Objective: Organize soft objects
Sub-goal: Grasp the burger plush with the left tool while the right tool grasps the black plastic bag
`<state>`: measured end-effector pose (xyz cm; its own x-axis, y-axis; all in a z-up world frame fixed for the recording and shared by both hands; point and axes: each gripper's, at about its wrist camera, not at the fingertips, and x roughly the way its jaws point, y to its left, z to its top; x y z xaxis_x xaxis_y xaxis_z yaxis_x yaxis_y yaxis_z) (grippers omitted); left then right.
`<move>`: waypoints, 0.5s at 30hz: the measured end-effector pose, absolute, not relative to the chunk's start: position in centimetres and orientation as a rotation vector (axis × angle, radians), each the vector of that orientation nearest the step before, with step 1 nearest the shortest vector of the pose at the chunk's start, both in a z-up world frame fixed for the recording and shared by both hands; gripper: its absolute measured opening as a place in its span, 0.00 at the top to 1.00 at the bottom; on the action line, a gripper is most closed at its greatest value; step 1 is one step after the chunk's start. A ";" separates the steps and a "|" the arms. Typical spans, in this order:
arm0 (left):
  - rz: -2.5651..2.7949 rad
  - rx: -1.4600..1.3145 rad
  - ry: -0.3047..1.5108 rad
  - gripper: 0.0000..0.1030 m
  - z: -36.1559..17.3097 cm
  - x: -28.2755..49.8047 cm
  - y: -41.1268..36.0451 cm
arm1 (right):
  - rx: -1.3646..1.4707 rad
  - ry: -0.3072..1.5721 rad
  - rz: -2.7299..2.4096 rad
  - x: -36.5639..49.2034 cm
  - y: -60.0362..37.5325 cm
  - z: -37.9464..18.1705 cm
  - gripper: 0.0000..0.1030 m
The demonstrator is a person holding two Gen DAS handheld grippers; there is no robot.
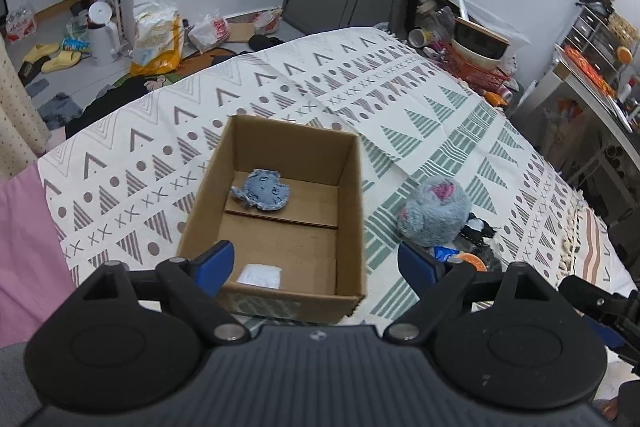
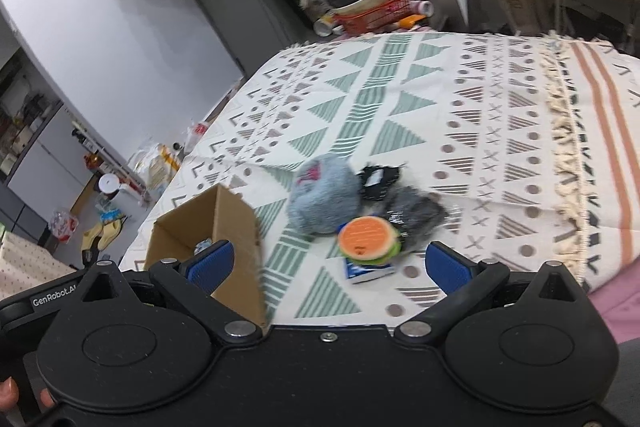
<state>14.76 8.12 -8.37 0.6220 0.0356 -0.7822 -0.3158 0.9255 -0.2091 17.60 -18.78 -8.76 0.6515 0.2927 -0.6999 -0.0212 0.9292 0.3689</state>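
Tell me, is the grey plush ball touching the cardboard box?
Apart: the left wrist view shows patterned cloth between the grey plush ball and the cardboard box.

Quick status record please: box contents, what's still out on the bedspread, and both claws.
box: cardboard box, open top, on the patterned bedspread
in box: flat blue denim plush
still out: grey fluffy plush, burger plush, dark soft items, in a pile right of the box
left claw: open, empty, at the box's near edge
right claw: open, empty, short of the pile
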 end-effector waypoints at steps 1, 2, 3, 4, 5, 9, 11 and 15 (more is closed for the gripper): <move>0.204 -0.336 0.880 0.15 -8.3 14.8 7.7 | 0.350 0.844 0.177 17.6 -19.4 -8.8 0.00; 0.201 -0.326 0.880 0.15 -8.2 14.8 7.2 | 0.356 0.842 0.171 17.5 -19.9 -8.8 0.00; 0.196 -0.317 0.878 0.15 -8.1 14.8 6.7 | 0.363 0.840 0.166 17.4 -20.5 -8.8 0.00; 0.190 -0.308 0.876 0.15 -8.0 14.8 6.2 | 0.371 0.837 0.160 17.4 -21.1 -8.8 0.00; 0.185 -0.300 0.875 0.15 -7.9 14.8 5.7 | 0.377 0.835 0.155 17.4 -21.6 -8.8 0.00; 0.170 -0.264 0.874 0.15 -7.7 15.1 3.8 | 0.396 0.823 0.136 17.4 -23.4 -9.0 0.00; 0.164 -0.251 0.875 0.15 -7.7 15.3 3.0 | 0.408 0.822 0.132 17.5 -24.3 -9.2 0.00; 0.135 -0.233 0.876 0.15 -7.7 15.7 1.4 | 0.435 0.821 0.118 17.8 -25.9 -9.6 0.00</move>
